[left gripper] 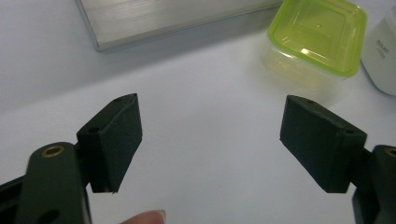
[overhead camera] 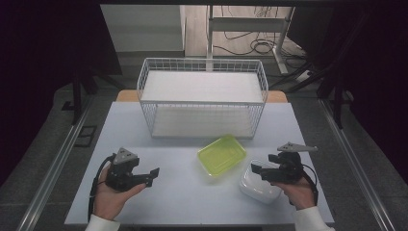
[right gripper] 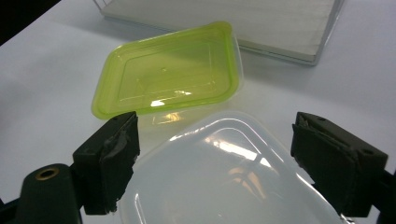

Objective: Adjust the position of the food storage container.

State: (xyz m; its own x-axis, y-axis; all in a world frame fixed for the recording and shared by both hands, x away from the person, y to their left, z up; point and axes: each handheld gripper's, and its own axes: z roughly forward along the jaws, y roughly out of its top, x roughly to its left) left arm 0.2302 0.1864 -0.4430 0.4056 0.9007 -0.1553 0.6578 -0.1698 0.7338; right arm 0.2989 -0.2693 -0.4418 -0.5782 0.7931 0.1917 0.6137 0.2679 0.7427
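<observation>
A clear box with a lime-green lid [overhead camera: 222, 154] [left gripper: 319, 36] [right gripper: 170, 83] sits on the table in front of the wire basket [overhead camera: 202, 98]. Just right of it and nearer to me lies a box with a white lid [overhead camera: 259, 184] [right gripper: 224, 172] [left gripper: 384, 51]. My right gripper [overhead camera: 257, 170] [right gripper: 212, 156] hovers open over the white lid, its jaws standing wide to either side. My left gripper [overhead camera: 153, 175] [left gripper: 210, 140] is held open above bare table at the near left, pointing toward the green-lidded box, with nothing between its jaws.
The white wire basket has two white shelves and stands at the back middle of the pale table [overhead camera: 183, 192]. A wooden surface edge [overhead camera: 126, 95] shows behind the basket. Table edges run close to both hands at the near side.
</observation>
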